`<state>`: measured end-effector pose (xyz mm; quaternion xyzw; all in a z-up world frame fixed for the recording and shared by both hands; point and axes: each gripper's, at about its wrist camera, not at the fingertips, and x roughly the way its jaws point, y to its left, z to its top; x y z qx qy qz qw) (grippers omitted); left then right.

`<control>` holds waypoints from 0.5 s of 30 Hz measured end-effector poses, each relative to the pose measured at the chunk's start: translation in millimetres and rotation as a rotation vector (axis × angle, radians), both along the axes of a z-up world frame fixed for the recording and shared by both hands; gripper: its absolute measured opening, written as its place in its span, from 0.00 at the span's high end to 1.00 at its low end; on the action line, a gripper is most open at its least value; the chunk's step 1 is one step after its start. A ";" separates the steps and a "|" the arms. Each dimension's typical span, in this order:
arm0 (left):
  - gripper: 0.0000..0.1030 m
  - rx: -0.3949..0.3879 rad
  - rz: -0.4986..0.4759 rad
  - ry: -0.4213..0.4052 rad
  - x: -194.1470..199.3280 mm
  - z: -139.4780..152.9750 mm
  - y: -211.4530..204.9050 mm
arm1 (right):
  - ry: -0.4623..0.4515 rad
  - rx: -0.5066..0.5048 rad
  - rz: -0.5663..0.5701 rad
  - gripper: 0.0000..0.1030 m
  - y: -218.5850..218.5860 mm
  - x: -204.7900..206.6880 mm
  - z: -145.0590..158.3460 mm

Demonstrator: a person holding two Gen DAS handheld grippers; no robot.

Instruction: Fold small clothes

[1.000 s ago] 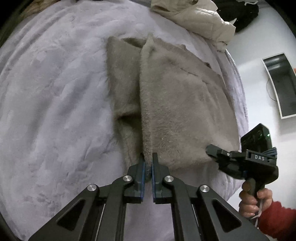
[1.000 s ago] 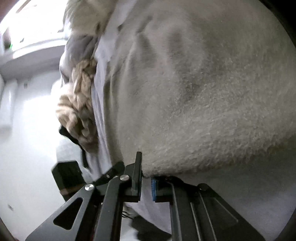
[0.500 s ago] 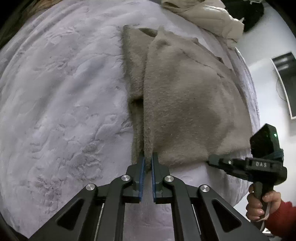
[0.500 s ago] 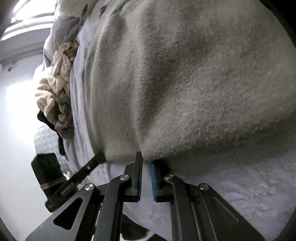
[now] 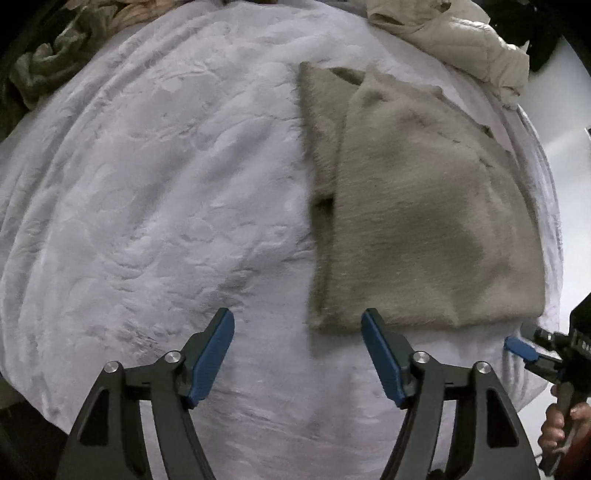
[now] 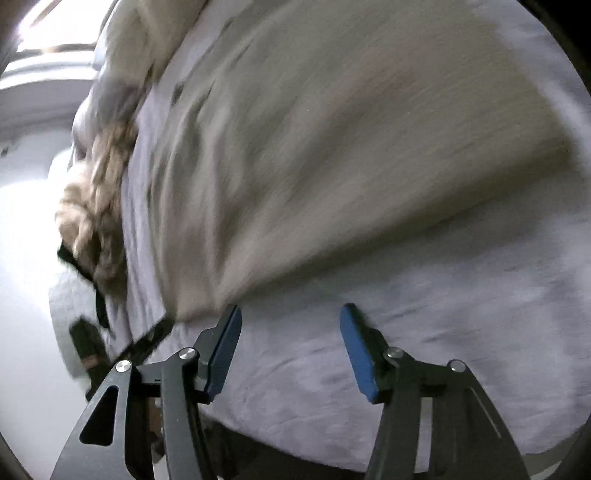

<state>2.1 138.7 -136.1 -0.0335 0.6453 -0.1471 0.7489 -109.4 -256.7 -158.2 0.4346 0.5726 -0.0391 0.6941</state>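
1. Left wrist view: the left hand-held gripper (image 5: 297, 350) hangs over a pale lilac blanket (image 5: 155, 192) with its blue-padded fingers (image 5: 212, 360) spread wide apart and nothing between them.
2. The grey-beige fleece garment (image 5: 424, 221) lies flat on the blanket, ahead and to the right. It is folded lengthwise, with a narrower layer showing along its left side under the wider top layer. Its near edge lies just beyond the tip of the right-side finger; whether the two touch I cannot tell.
3. A cream quilted garment (image 5: 454, 33) is heaped at the far right of the blanket, and an olive-tan bundle (image 5: 55, 51) sits at the far left.
4. At the right edge the right hand-held gripper (image 5: 524, 350) shows one blue pad, and a person's hand (image 5: 561, 424) grips its handle.
5. Right wrist view, blurred: the right hand-held gripper (image 6: 290, 343) has its fingers (image 6: 358, 350) parted and empty above the blanket (image 6: 424, 295).
6. The fleece garment (image 6: 351, 140) fills the upper part of this view; its near corner sits just beyond the left-side finger.
7. A tan knitted item (image 6: 96, 206) lies at the blanket's left edge.
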 end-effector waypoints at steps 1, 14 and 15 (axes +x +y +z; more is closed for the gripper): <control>0.30 -0.001 -0.001 0.000 -1.3 1.2 -2.3 | -0.005 -0.026 -0.062 0.42 -18.5 -6.4 4.2; 0.30 0.035 0.082 0.028 10.6 -12.1 -23.5 | -0.014 0.006 -0.415 0.88 -123.0 -41.2 -3.6; 0.30 0.047 0.098 0.041 11.3 -18.1 -18.5 | -0.007 -0.012 -0.396 0.88 -123.3 -39.6 -4.2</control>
